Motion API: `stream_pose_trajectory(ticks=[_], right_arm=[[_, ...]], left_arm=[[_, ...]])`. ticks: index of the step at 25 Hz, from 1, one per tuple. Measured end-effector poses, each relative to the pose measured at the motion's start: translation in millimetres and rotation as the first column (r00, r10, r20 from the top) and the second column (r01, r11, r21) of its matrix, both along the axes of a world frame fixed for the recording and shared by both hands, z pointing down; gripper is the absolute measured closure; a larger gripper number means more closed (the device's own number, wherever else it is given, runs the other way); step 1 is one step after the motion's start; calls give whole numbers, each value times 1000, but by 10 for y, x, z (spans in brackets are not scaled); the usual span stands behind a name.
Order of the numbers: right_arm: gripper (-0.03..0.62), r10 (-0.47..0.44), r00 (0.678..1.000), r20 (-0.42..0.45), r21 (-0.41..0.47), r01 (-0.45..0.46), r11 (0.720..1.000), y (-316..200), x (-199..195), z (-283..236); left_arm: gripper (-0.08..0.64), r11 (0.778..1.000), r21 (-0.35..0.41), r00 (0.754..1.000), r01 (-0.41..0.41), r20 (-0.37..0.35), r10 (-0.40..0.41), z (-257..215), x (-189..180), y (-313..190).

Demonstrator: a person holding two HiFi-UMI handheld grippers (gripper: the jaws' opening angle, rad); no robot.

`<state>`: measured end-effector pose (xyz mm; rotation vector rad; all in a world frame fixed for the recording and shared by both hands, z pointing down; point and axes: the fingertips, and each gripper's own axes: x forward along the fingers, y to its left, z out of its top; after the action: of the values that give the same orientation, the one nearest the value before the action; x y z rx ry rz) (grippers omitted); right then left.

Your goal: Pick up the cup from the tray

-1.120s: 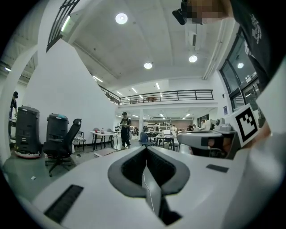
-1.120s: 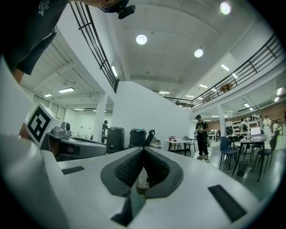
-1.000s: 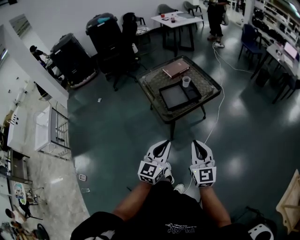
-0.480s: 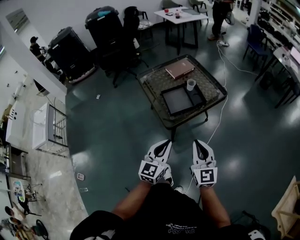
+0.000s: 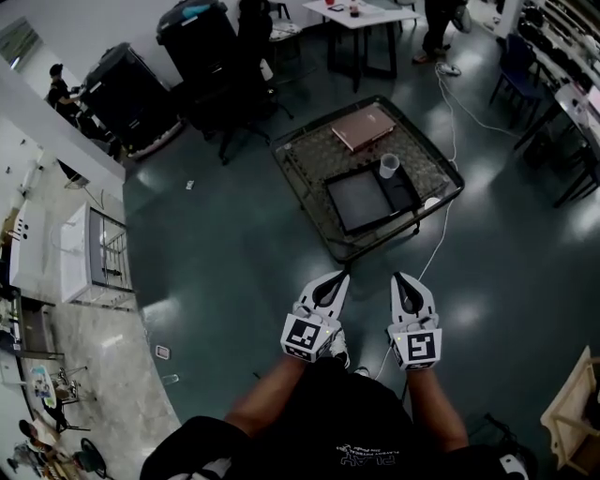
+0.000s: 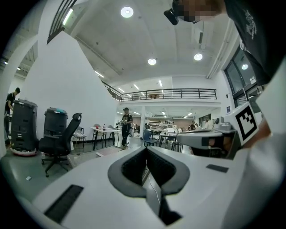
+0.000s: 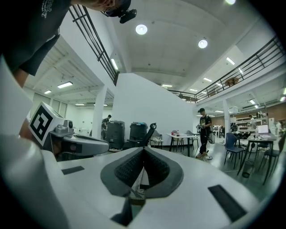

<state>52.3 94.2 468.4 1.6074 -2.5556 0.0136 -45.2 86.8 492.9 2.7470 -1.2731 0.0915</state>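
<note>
Gleaming teal floor (image 5: 234, 244), low table (image 5: 314, 150), tray (image 5: 361, 202), cup (image 5: 389, 166)

Head view rendered dim and cool-toned. Pale glare patches seen on glossy floor (image 5: 225, 244) right of table (image 5: 314, 155), also on camera side of table to left and right. Straight lines bent strongly far from table, toward frame edges. Both gripper views lit brighter by round ceiling lamps (image 6: 127, 12); bloom noted around lamps. Corners blacked out by vignette. Near bodies of left gripper (image 6: 146, 151) and right gripper (image 7: 143, 151) rendered soft, background kept sharper.
</note>
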Motion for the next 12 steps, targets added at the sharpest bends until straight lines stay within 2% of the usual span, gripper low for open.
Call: stream_pose_trajectory(ticks=[12], right_arm=[[584,0,999,-46,-25,-1,1000,-425,-86,131]], left_arm=[[551,999,-16,999,-30,-29,30,1,-105,-430]])
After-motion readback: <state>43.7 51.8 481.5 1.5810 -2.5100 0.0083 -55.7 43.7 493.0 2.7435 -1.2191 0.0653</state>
